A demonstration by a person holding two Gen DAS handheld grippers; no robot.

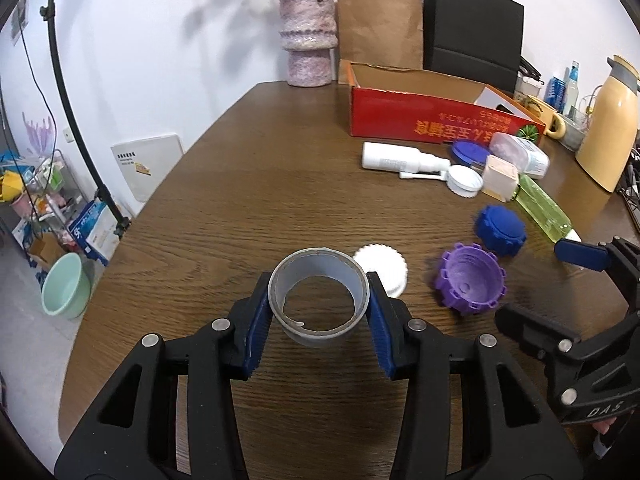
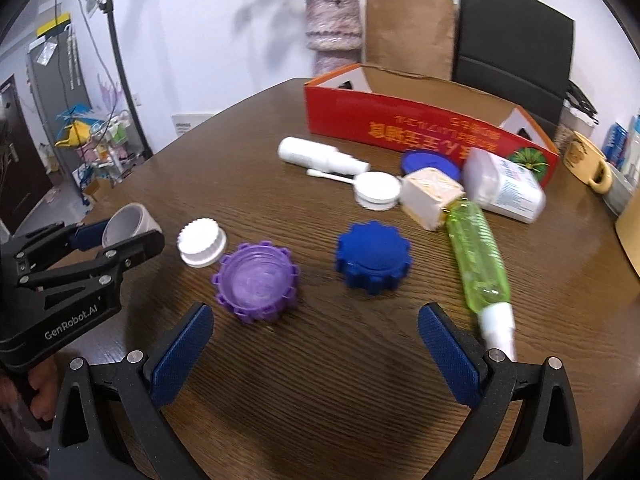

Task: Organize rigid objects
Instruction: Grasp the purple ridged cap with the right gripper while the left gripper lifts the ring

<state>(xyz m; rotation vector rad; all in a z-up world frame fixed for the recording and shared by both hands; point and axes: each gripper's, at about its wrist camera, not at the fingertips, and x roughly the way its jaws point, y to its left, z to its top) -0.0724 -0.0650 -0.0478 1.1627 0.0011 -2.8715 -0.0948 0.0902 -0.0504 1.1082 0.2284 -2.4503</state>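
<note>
Where the left wrist view begins, at the bottom centre of the frame, the left gripper [image 1: 319,312] has its blue pads pressed on either side of a grey tape roll [image 1: 319,300], which is clamped between them with its open core facing the camera. In the right wrist view the same roll [image 2: 130,222] appears at mid left, held just above the wooden table [image 2: 320,380].

At the bottom of the right wrist view, the right gripper [image 2: 316,356] has its fingers spread wide apart with only bare tabletop between them.

Just beyond the right gripper, left of centre, a purple toothed cap [image 2: 257,282] lies open side up. A white ribbed cap [image 2: 203,242] sits just beside it toward the upper left, and a dark blue toothed cap [image 2: 373,257] lies closed side up at centre, apart from both.

Right of centre, a green bottle [image 2: 476,254] lies on its side, its white nozzle pointing toward the lower right.

Farther back, a cluster lies close together: a white spray bottle [image 2: 316,156], a second white cap [image 2: 378,190], a cream cube-shaped box [image 2: 430,196], a flat blue lid [image 2: 428,164] and a white labelled container [image 2: 504,186].

Behind the cluster stands an open red cardboard box [image 2: 400,120]. At the far table edge stand a pink vase [image 2: 332,28], a brown paper bag [image 2: 408,36] and a black paper bag [image 2: 516,44].
</note>
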